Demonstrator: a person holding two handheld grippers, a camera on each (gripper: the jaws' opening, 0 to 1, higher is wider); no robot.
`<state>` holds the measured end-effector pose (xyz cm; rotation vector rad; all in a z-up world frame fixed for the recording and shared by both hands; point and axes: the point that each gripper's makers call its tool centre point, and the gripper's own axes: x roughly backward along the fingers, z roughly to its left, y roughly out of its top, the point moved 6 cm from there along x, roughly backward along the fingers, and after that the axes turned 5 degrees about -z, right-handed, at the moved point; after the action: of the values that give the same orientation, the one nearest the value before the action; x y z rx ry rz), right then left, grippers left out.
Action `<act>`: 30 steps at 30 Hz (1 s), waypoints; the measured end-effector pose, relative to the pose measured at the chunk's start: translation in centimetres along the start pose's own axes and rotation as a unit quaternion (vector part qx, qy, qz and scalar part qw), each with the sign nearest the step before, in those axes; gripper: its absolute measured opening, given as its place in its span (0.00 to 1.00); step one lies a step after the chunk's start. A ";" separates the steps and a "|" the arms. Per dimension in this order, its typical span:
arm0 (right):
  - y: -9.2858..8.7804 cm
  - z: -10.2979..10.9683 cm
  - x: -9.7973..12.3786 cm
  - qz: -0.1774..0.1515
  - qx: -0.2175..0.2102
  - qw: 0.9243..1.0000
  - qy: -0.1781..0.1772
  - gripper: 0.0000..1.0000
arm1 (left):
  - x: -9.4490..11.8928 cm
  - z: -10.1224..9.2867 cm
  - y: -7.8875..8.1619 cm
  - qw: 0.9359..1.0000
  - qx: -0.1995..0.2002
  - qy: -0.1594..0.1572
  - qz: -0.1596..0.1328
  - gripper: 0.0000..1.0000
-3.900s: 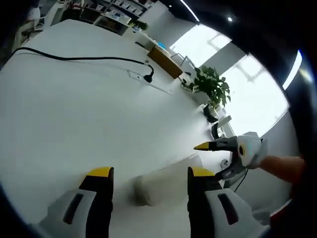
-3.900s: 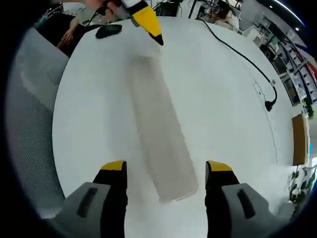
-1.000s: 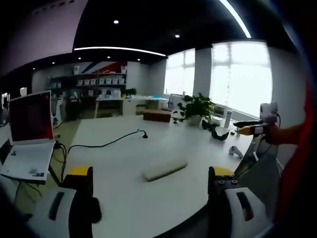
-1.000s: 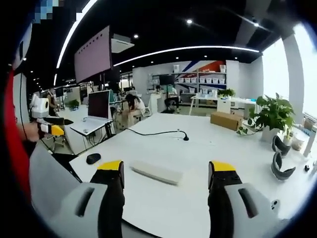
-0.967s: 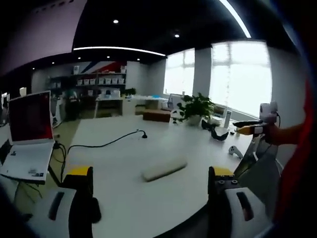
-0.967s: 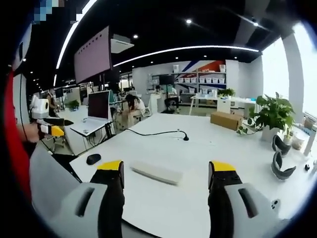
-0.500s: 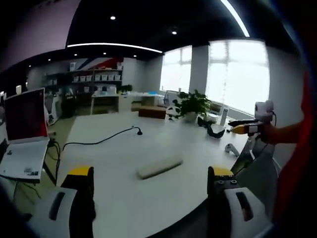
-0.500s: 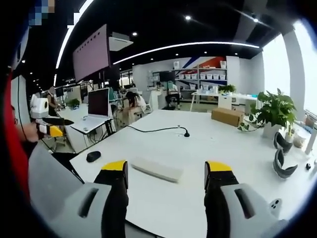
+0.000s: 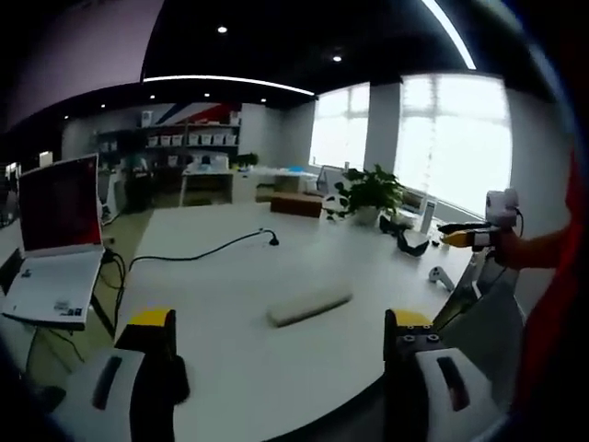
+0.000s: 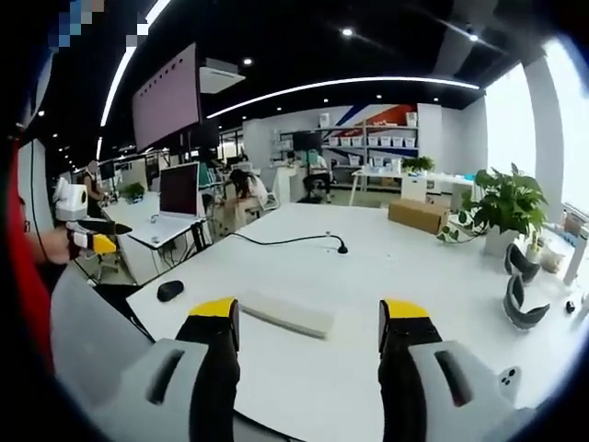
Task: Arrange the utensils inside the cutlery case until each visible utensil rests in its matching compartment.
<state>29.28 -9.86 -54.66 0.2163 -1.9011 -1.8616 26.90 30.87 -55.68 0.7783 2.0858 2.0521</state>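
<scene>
A long, closed white cutlery case [image 9: 310,303] lay at twelve o'clock on the white table [image 9: 212,276]; left gripper [image 9: 276,331] and right gripper [image 10: 309,318] stood wide apart, empty.

Pretty dim room overall, big bright windows [image 9: 451,138] blow out on the right, ceiling strip lights [image 10: 350,87] glare, fisheye edges bend.
</scene>
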 end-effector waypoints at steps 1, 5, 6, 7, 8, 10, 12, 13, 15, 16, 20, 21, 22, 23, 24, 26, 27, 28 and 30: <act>0.0 -0.1 0.0 0.003 0.001 1.000 -0.001 0.59 | 0.0 -0.1 -0.1 1.000 0.001 -0.002 0.002 0.95; -0.4 0.0 0.0 0.008 -0.003 1.000 -0.002 0.58 | -0.1 -0.6 -0.5 1.000 -0.011 -0.004 0.012 0.95; -0.5 0.1 0.0 0.010 -0.003 1.000 -0.002 0.58 | -0.1 -0.6 -0.5 1.000 -0.012 -0.005 0.012 0.94; -0.6 0.2 0.0 0.011 0.000 1.000 -0.003 0.58 | -0.1 -0.7 -0.5 1.000 -0.009 -0.007 0.011 0.94; -0.6 0.3 0.0 0.011 0.001 1.000 -0.003 0.57 | -0.1 -0.8 -0.5 1.000 -0.006 -0.008 0.009 0.94; -0.5 0.3 0.1 0.012 0.001 1.000 -0.004 0.58 | -0.2 -1.0 -0.6 1.000 -0.006 -0.014 0.009 0.94; -0.4 0.3 0.3 0.011 0.003 1.000 -0.006 0.58 | -0.2 -1.0 -0.6 1.000 -0.008 -0.015 0.010 0.94; -0.3 0.2 0.3 0.009 0.004 1.000 -0.009 0.58 | -0.3 -1.1 -0.5 1.000 -0.009 -0.018 0.010 0.94; 0.0 -0.1 0.6 0.001 0.002 1.000 -0.017 0.58 | -0.3 -1.1 -0.3 1.000 -0.006 -0.021 0.006 0.95; 0.1 -0.2 0.7 -0.003 0.000 1.000 -0.021 0.58 | -0.4 -1.1 -0.2 1.000 -0.005 -0.024 0.005 0.95; 0.1 -0.4 1.4 -0.011 -0.002 0.999 -0.030 0.60 | -0.9 -1.0 -0.2 0.999 -0.010 -0.029 0.008 0.95; -0.1 -0.5 1.5 -0.009 -0.002 0.999 -0.032 0.60 | -1.0 -1.0 -0.1 0.999 -0.009 -0.031 0.009 0.95; -0.2 -0.5 1.6 -0.007 -0.004 0.999 -0.035 0.60 | -1.1 -1.0 0.0 0.999 -0.008 -0.031 0.008 0.95; -0.4 -0.7 1.8 -0.007 -0.006 0.999 -0.040 0.60 | -1.1 -1.1 0.1 0.999 -0.007 -0.033 0.007 0.96; -0.4 -0.7 1.9 -0.008 -0.008 0.999 -0.041 0.60 | -1.1 -1.2 0.3 0.999 -0.007 -0.035 0.006 0.96; -0.4 -0.7 2.0 -0.009 -0.011 0.999 -0.044 0.60 | -1.2 -1.2 0.4 0.999 -0.010 -0.036 0.006 0.96; -0.5 -0.8 2.0 -0.008 -0.009 0.999 -0.045 0.60 | -1.2 -1.2 0.5 0.999 -0.014 -0.038 0.007 0.96; -0.6 -0.8 2.0 -0.006 -0.006 0.999 -0.045 0.59 | -1.2 -1.1 0.5 0.999 -0.017 -0.038 0.006 0.96; -0.8 -0.7 2.0 0.002 -0.001 0.999 -0.044 0.58 | -1.2 -1.0 0.5 0.999 -0.017 -0.037 0.007 0.96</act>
<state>27.65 -11.43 -55.07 0.1330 -1.9568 -1.8987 27.65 29.43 -55.41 0.8524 2.0073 2.0273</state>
